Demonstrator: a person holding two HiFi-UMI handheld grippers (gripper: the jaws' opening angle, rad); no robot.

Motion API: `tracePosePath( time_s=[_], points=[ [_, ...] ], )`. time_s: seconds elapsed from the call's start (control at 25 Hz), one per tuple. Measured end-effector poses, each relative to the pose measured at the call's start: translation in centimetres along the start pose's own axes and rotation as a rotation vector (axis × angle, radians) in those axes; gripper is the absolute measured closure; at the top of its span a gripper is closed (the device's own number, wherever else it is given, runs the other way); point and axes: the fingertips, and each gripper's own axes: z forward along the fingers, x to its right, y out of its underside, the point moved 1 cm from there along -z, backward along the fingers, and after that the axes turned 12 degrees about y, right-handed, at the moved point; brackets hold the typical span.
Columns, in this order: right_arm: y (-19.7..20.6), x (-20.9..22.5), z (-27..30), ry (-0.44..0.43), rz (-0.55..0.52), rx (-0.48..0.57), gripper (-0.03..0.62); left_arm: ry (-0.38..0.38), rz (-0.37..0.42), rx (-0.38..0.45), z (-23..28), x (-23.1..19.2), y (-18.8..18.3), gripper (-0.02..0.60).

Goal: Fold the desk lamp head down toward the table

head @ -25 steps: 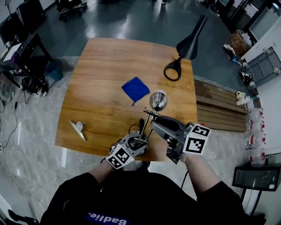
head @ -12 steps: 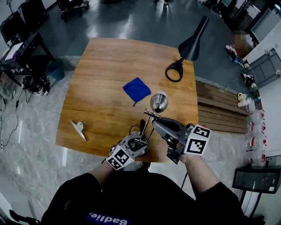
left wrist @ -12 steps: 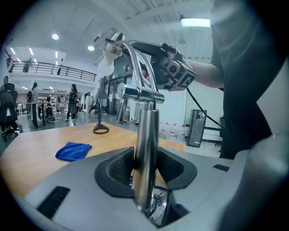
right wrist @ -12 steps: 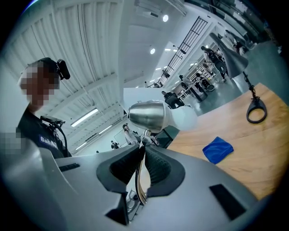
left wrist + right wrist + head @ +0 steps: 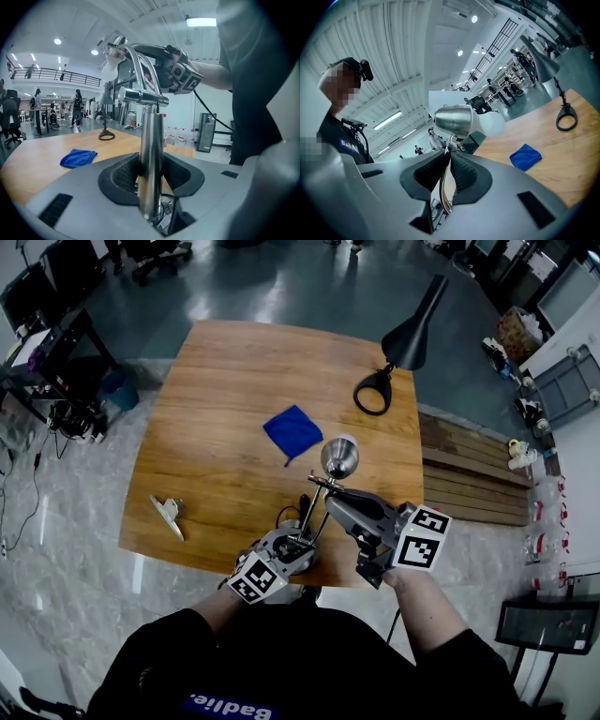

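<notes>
Your table (image 5: 216, 381) has a metal clip (image 5: 167, 517) lying near its left front corner, well apart from everything else.

Right of it, at the near edge, your left gripper (image 5: 294, 544) is on the lamp (image 5: 319, 493). Its jaws are clamped on the chrome post (image 5: 151, 154), one pad touching each side low down, and the post stands upright between them. The lamp base is hidden under the gripper in the head view.

Farther back on the table, near the middle, lies a crumpled blue cloth (image 5: 292, 432). It is clear of both grippers and touches nothing.

Just right of the cloth and nearer to you is the head (image 5: 338, 457), a rounded silver shade raised above the table at the top of the lamp, with a white bulb (image 5: 492, 124) showing at its mouth. It is up, not folded down.

Your right gripper (image 5: 330, 501) comes in from the right, just below the head. Its jaws have just been closing and now pinch the thin arm (image 5: 442, 190) that runs up to the head, with the pads nearly meeting around it.

At the far right corner stands a black lamp (image 5: 410, 329) with a ring base (image 5: 372, 390), well apart from your grippers.
</notes>
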Motion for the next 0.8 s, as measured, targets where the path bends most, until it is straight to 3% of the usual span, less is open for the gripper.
tracePosePath(
  time_s=[0.8],
  points=[
    [0.01, 0.34, -0.04, -0.001, 0.056, 0.017, 0.551, -0.041, 0.026, 0.006, 0.17, 0.03, 0.19, 0.423]
  ],
)
